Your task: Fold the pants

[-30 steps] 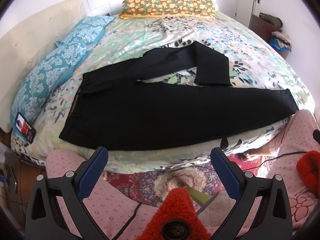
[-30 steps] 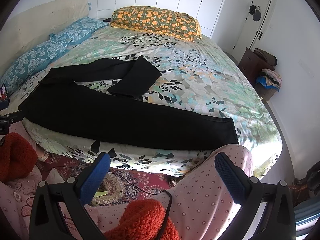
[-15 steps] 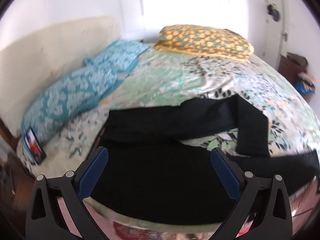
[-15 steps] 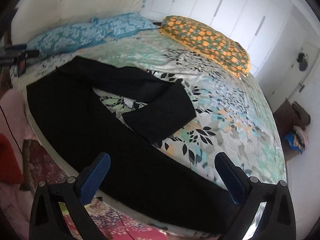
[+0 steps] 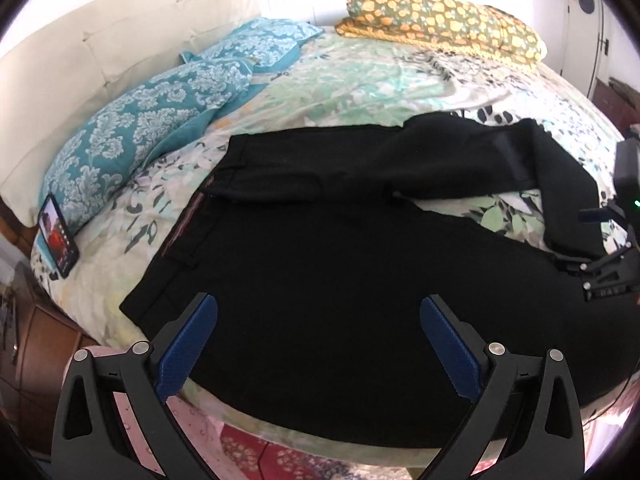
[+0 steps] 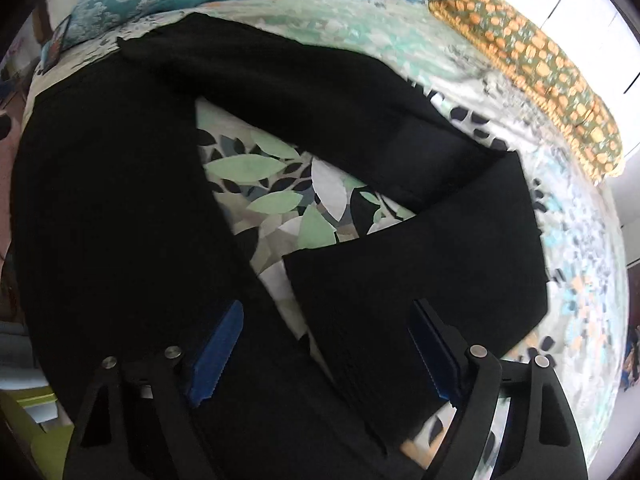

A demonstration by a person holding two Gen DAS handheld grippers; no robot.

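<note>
Bedroom, white walls; a bed [image 5: 360, 80] with a leaf-print sheet carries everything.

Left wrist view: we see black pants [image 5: 340, 280] laid flat across the near side of the bed, waistband toward the teal pillows [image 5: 140, 136], near leg running off to the right. The far leg lies higher on the sheet and its lower part is doubled back toward us. We judge that this crooked leg is why the fold has not started: it needs straightening or laying onto the near leg first. An orange-patterned pillow [image 5: 440, 16] sits at the far edge and a phone [image 5: 58, 236] is propped against the teal pillow, both well clear of the cloth. Left tool [image 5: 318, 340] hangs over the seat and waist region, jaws spread wide, nothing between the blue pads; no contact that we can confirm. The right tool [image 5: 616, 240] shows at the right edge, over the doubled-back leg.

Right wrist view: the doubled-back leg end [image 6: 420, 280] fills the lower right, the near leg the left, bare sheet between them. Right tool [image 6: 326, 352] is released but its jaws have just been closing; the hem lies between the pads, which are not yet pressing on it.
</note>
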